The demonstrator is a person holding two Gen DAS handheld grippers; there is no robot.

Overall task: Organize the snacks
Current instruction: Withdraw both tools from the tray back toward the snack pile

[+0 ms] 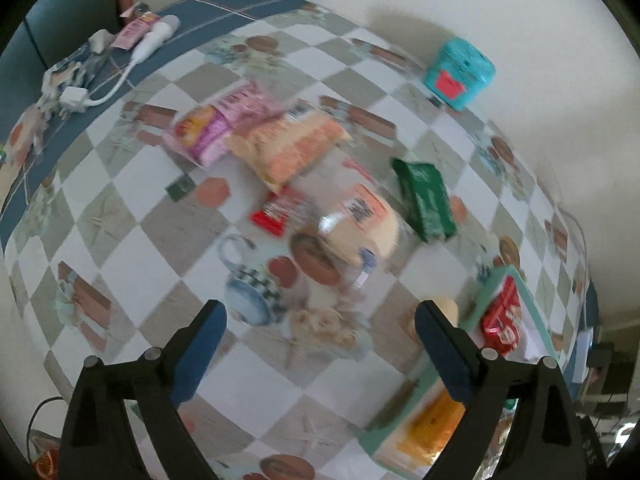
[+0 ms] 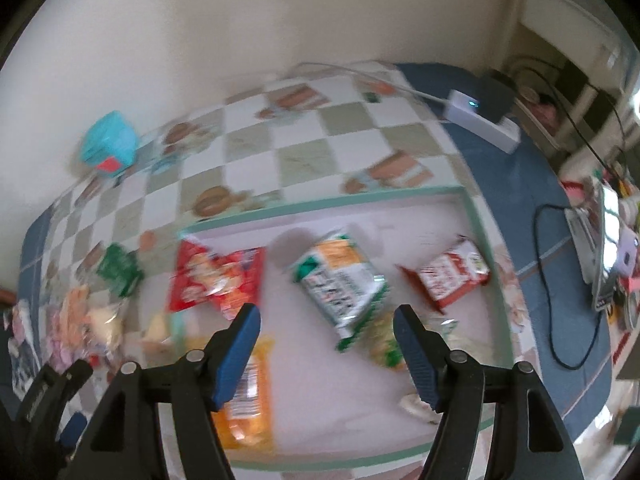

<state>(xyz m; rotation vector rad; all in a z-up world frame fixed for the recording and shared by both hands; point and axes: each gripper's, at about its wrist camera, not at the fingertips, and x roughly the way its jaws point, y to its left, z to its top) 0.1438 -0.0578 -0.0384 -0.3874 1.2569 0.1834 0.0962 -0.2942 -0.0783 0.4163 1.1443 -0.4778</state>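
Both views are motion-blurred. In the left wrist view my left gripper [image 1: 320, 320] is open and empty above the checkered tablecloth. Ahead lie a pink packet [image 1: 224, 124], an orange packet [image 1: 292, 144], a small red packet [image 1: 276, 212], a clear bag of pale snacks [image 1: 360, 228] and a green packet [image 1: 426, 200]. In the right wrist view my right gripper [image 2: 326, 320] is open and empty above a pale tray [image 2: 320, 204] with a green rim. The tray holds a red packet [image 2: 212, 280], a green-and-white packet [image 2: 340, 280], another red packet [image 2: 448, 276] and an orange packet [image 2: 244, 392].
A teal box [image 1: 460, 72] stands at the table's far edge by the wall; it also shows in the right wrist view [image 2: 108, 148]. White charger and cables [image 1: 76, 98] lie at the far left. A white power strip [image 2: 480, 120] and a laptop [image 2: 600, 232] sit right of the tray.
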